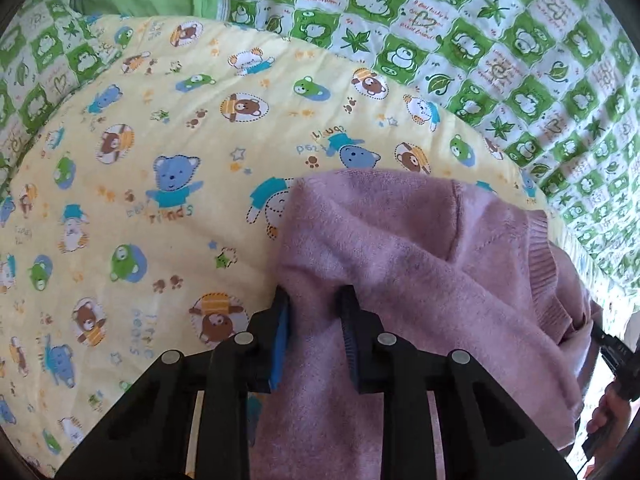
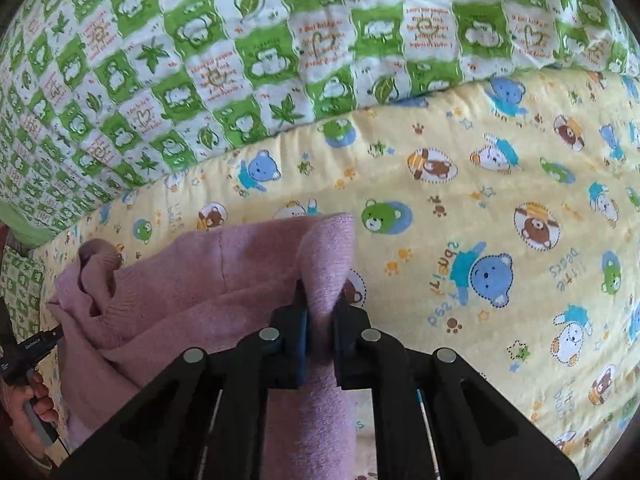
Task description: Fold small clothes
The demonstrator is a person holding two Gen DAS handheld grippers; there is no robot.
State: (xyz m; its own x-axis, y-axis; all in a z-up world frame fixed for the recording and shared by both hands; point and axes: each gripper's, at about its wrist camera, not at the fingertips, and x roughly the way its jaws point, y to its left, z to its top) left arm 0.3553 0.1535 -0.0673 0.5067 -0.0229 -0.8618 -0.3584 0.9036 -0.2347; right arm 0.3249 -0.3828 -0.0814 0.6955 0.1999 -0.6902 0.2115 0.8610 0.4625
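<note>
Left wrist view shows the left gripper with its two black fingers clamped on a bunch of the mauve knitted sweater, the cloth squeezed between the blue pad and the ribbed black one. The grip sits at one end of the garment's raised edge, apparently so that the edge can be carried as a straight line, not a sagging one. From there the sweater spreads away to the right, its ribbed hem or cuff drooping at the far side, and lies partly on the yellow bear-print quilt that serves as the folding surface.

The right wrist view gives the matching half: the right gripper is pinched tight on a narrow fold of the same sweater, with knit bulging above the fingertips and hanging below them. The rest of the garment trails off to the left toward the other tool, where a hand grips a black handle.

With both ends held, the garment hangs between the two tools above the quilt, which suggests a fold is being started or the piece is being laid flat; which of the two cannot be told. A green checked quilt lies heaped beyond the yellow one, well clear of the sweater, leaving open yellow cloth ahead for setting it down.
</note>
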